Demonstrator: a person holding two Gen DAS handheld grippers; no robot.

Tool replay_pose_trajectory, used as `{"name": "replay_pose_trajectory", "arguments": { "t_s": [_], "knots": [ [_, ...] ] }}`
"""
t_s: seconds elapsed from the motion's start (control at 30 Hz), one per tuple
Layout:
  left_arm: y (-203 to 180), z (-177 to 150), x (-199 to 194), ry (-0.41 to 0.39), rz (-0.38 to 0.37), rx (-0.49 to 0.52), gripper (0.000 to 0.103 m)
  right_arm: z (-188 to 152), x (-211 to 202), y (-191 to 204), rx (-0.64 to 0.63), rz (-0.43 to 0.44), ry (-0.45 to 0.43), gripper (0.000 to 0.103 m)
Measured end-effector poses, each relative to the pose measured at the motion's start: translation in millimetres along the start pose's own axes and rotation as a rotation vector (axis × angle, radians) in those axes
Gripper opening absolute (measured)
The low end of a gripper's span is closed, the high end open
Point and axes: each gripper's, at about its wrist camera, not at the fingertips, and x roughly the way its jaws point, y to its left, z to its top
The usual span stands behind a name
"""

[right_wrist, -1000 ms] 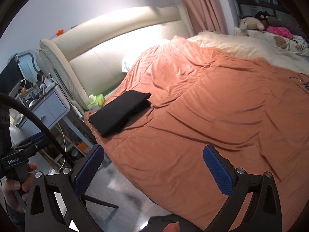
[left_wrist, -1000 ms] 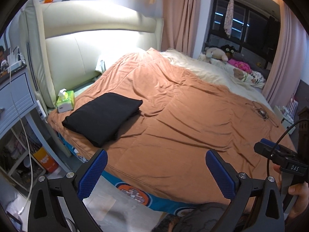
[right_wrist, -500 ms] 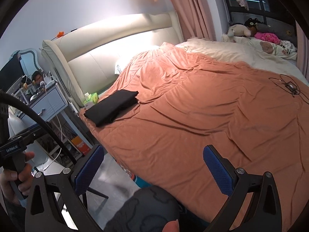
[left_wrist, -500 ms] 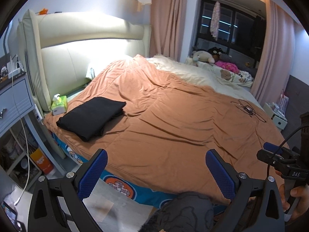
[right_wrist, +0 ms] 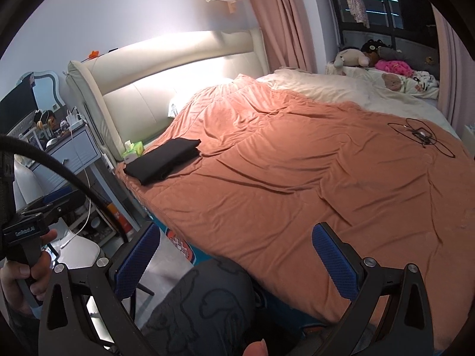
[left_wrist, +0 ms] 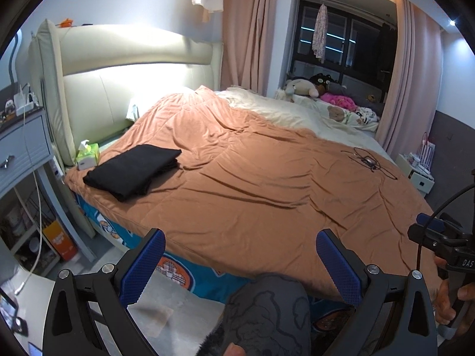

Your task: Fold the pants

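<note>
Since the pants (left_wrist: 132,170) lie as a flat black folded stack at the near left corner of the bed (left_wrist: 267,195), just beside a green tissue box (left_wrist: 88,155), I judge the fold done. Long axis runs from the bed edge toward the headboard (left_wrist: 118,68). I hold both claws off the bed, well apart from the stack: left claw (left_wrist: 239,267) spread wide, empty; right claw (right_wrist: 234,262) likewise. The stack lies ahead-left of both, left claw nearer.
</note>
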Motion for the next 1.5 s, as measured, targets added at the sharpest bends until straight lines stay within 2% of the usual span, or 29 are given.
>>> {"name": "replay_pose_trajectory", "arguments": {
  "t_s": [0.43, 0.63, 1.5],
  "knots": [
    [-38.9, -43.9, -28.5, -0.009, -0.041, 0.082, 0.102, -49.7, -59.8, -8.6, 0.043, -0.056, -0.03, 0.103],
    [-46.8, -52.0, -40.0, -0.024, -0.067, 0.1, 0.103, -68.9, -79.6, -4.7, 0.05, -0.075, -0.042, 0.103],
    [-38.7, -58.5, -62.6, -0.082, -0.032, 0.101, 0.103, -89.0, -99.4, -9.5, 0.062, -0.104, -0.095, 0.103]
  ]
}}
